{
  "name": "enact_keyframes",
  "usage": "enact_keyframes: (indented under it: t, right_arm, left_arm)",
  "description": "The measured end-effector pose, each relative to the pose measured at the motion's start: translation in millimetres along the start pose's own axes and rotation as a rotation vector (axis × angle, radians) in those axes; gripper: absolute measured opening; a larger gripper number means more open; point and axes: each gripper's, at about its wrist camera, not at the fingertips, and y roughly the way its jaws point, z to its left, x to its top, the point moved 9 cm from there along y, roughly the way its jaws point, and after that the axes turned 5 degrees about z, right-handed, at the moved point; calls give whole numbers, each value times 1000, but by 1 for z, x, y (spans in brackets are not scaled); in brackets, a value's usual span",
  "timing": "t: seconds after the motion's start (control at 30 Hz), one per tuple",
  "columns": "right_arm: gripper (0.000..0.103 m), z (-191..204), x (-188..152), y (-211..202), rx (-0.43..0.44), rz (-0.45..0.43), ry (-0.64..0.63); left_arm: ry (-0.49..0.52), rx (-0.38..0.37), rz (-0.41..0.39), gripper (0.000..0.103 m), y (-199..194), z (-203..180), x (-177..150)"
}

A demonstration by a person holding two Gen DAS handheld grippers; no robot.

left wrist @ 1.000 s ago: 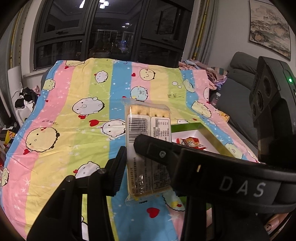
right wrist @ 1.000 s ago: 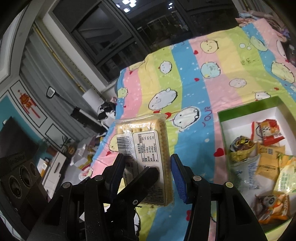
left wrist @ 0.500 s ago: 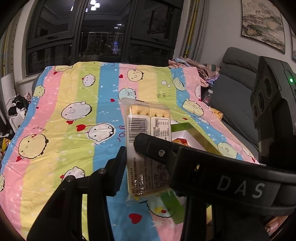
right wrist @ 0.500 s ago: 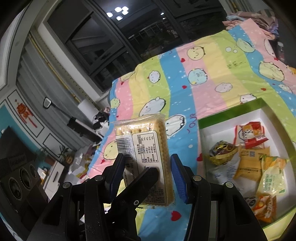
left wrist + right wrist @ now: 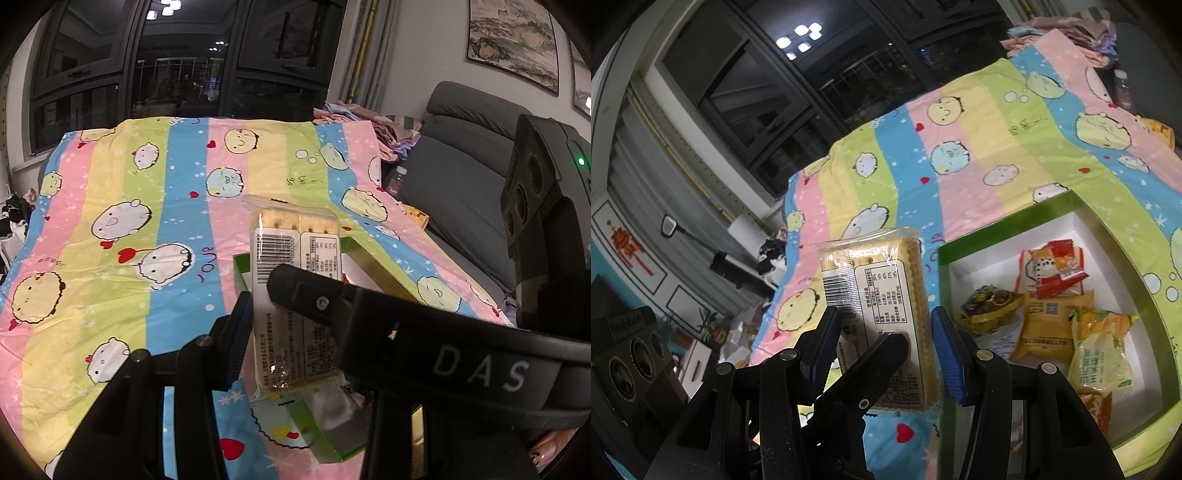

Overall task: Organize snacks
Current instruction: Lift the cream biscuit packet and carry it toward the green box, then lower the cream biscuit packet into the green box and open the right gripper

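Note:
A clear packet of yellow crackers (image 5: 295,295) with a barcode label stands upright, held in the air above the striped bedspread. My left gripper (image 5: 291,314) is shut on its sides. It also shows in the right wrist view (image 5: 879,314), between my right gripper's (image 5: 882,332) blue pads (image 5: 945,350). The right pad stands a little off the packet, so I cannot tell whether that gripper grips it. A green box with a white inside (image 5: 1089,236) holds several snack packets (image 5: 1052,273) to the right; its edge (image 5: 240,269) shows behind the crackers.
The cartoon-print striped bedspread (image 5: 129,221) covers the surface. A grey sofa (image 5: 461,192) with a clothes pile (image 5: 369,122) lies to the right. Dark windows (image 5: 184,66) stand behind. Clutter lies on the floor (image 5: 738,332) at the left.
Both grippers have carried the cracker packet to the right, toward the green box. The box now sits closer and directly behind and under the packet.

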Motion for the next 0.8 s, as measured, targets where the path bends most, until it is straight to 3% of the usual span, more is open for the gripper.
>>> enact_keyframes:
  t: [0.8]
  right_arm:
    - [54, -52, 5, -3, -75, 17, 83]
  left_arm:
    - [8, -70, 85, 41, 43, -30, -7]
